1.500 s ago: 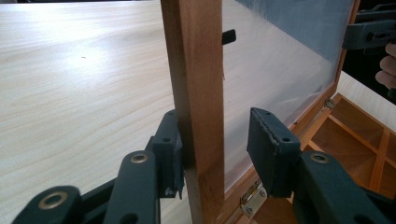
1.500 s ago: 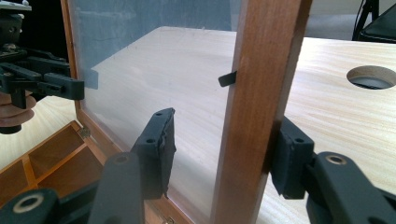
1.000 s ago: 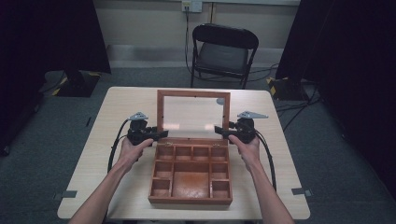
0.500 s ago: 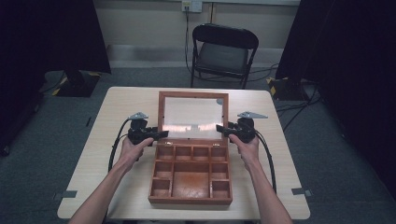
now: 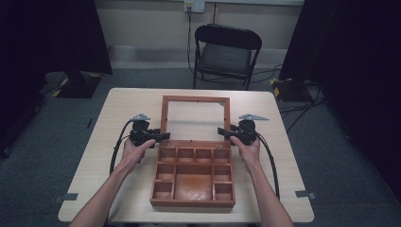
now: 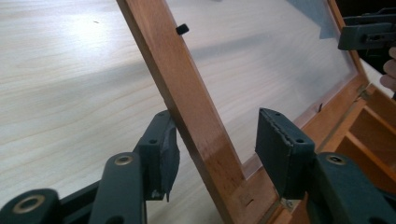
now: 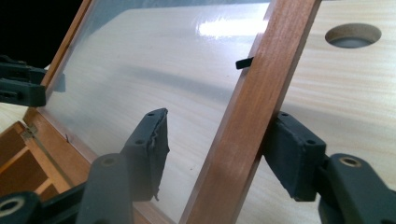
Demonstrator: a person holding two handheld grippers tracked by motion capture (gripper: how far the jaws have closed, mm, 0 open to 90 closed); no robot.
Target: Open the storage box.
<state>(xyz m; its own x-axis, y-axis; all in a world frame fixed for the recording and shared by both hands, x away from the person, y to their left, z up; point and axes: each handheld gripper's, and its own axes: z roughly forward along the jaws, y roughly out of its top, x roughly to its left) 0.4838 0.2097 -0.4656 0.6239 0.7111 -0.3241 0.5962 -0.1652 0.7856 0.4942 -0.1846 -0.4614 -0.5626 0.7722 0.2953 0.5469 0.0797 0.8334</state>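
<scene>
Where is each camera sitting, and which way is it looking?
High view: above the person's side, looking forward and down at the light wooden table and the open brown wooden compartment box; both forearms and the left tongs and right tongs show.
Left gripper view: on the left tongs, looking along its black jaws, which straddle the box's glass-paned lid frame.
Right gripper view: on the right tongs, its jaws straddling the lid's other side.
Both gripper views share the lid's clear pane.

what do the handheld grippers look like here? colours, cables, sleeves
Both the left gripper and the right gripper are black, each topped by a grey three-cornered plate. A black cable loops back from each. The jaws are dark, blocky, with brass-coloured rivets and flat pads. The forearms are bare, no sleeves.
</scene>
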